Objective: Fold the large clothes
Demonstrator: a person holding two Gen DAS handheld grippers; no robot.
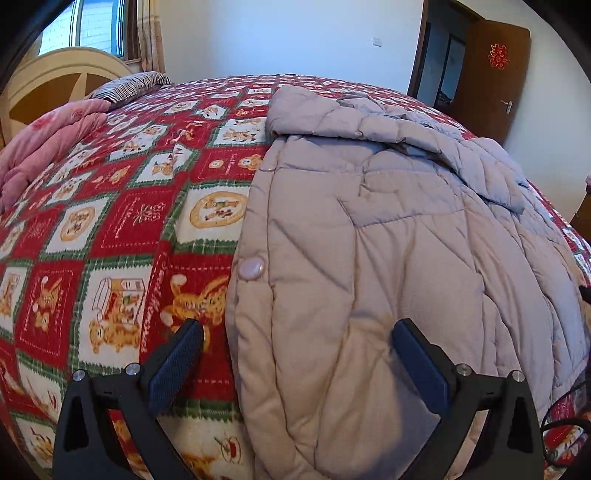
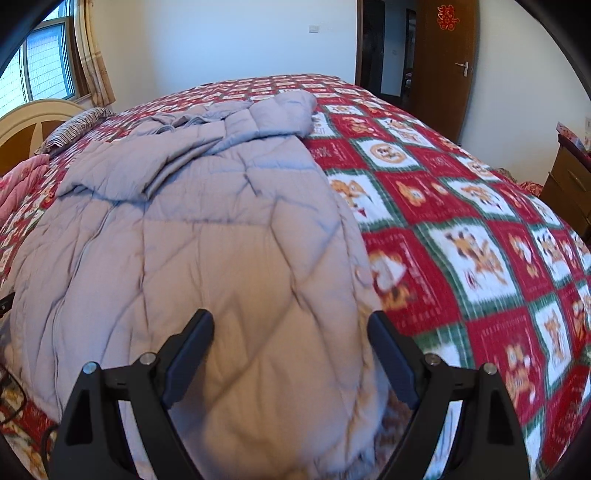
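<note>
Red paper emblem (image 2: 446, 16) on the brown door (image 2: 445, 66); characters too small to read. Bedspread (image 1: 122, 229) script illegible. Grey quilted coat (image 1: 369, 258) lies on the bed near its front edge, hem cut off below. Left gripper (image 1: 297, 341) and right gripper (image 2: 291, 332) both spread apart, empty, above it.

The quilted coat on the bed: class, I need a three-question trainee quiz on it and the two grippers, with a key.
1. True or false: the left gripper is clamped on the quilted coat.
2. What lies under the coat? A) a bare floor B) the red patchwork bedspread C) a table
3. Fill in: the right gripper has its jaws ___ above the coat.

Key: 1 false, its jaws stand apart; 2 B; 3 open.
</note>
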